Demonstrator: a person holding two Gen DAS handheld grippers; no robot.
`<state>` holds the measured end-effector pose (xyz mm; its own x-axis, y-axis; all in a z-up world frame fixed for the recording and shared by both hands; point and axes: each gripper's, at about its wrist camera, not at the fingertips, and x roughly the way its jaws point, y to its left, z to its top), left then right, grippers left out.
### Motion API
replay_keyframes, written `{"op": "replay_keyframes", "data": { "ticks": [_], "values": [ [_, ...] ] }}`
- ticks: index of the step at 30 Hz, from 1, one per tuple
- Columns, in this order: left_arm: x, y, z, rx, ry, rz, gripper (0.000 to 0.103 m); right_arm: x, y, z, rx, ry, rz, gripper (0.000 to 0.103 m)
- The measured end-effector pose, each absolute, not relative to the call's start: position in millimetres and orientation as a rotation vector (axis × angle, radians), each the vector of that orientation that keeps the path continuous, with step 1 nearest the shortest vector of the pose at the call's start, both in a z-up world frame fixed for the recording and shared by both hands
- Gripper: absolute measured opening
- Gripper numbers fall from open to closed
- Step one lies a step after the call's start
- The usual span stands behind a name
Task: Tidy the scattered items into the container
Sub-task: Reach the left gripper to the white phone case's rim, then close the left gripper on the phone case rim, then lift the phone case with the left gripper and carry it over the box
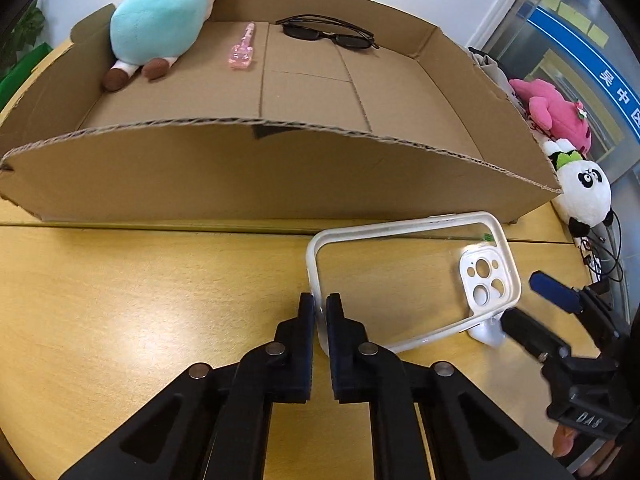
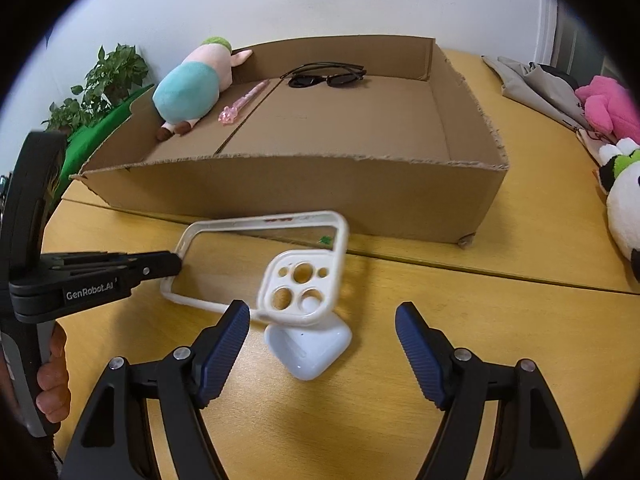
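Observation:
A clear phone case with a white rim (image 1: pixel 486 276) (image 2: pixel 296 280) lies on the yellow table in front of the cardboard box (image 1: pixel 280 176) (image 2: pixel 300 192). My left gripper (image 1: pixel 320 306) (image 2: pixel 172 266) is shut on the case's short left edge. The case's camera end rests over a white earbud case (image 1: pixel 486 334) (image 2: pixel 308 352). My right gripper (image 2: pixel 323 316) (image 1: pixel 520 298) stands open, its blue pads on either side of the earbud case without touching it. In the box lie a teal plush (image 1: pixel 160 24) (image 2: pixel 188 92), a pink pen (image 1: pixel 243 48) (image 2: pixel 240 106) and dark sunglasses (image 1: pixel 328 32) (image 2: pixel 326 76).
To the right of the box sit a pink plush (image 1: pixel 556 112) (image 2: pixel 608 108) and a panda plush (image 1: pixel 584 192) (image 2: pixel 624 208), with cables and a grey cloth (image 2: pixel 540 84) nearby. A potted plant (image 2: pixel 108 80) stands at the back left. A person's hand (image 2: pixel 52 380) grips the left handle.

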<state>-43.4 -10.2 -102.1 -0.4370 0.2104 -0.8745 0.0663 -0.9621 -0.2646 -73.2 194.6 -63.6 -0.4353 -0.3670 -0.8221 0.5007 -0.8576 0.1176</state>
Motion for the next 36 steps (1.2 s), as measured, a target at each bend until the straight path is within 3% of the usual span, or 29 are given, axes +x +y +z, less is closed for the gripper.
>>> {"op": "replay_keyframes", "data": {
  "ticks": [5, 8, 11, 13, 16, 17, 21, 29, 36],
  "values": [
    [-33, -22, -102, -1.628, -0.406, 2.563, 0.006, -79, 212, -54, 1.278, 0.105, -2.323, 0.073],
    [-26, -30, -102, -1.631, -0.393, 2.578, 0.006, -80, 213, -52, 1.295, 0.122, -2.324, 0.066],
    [-22, -35, -103, -1.619, -0.427, 2.572, 0.006, -77, 200, -50, 1.291, 0.146, -2.294, 0.065],
    [-22, -35, -103, -1.621, -0.422, 2.573, 0.006, -73, 185, -52, 1.287, 0.195, -2.272, 0.058],
    [-20, -34, -103, -1.621, -0.421, 2.574, 0.006, -70, 169, -61, 1.318, 0.270, -2.249, 0.039],
    [-20, -34, -103, -1.618, -0.422, 2.574, 0.006, -70, 165, -66, 1.340, 0.283, -2.238, 0.029],
    [-18, -33, -104, -1.608, -0.433, 2.563, 0.006, -70, 159, -69, 1.333, 0.308, -2.242, 0.009],
    [-22, -38, -105, -1.606, -0.464, 2.557, 0.006, -85, 150, -72, 1.328, 0.404, -2.210, 0.008],
    [-20, -42, -91, -1.561, -0.489, 2.584, 0.006, -89, 155, -74, 1.357, 0.339, -2.201, 0.006]
  ]
}}
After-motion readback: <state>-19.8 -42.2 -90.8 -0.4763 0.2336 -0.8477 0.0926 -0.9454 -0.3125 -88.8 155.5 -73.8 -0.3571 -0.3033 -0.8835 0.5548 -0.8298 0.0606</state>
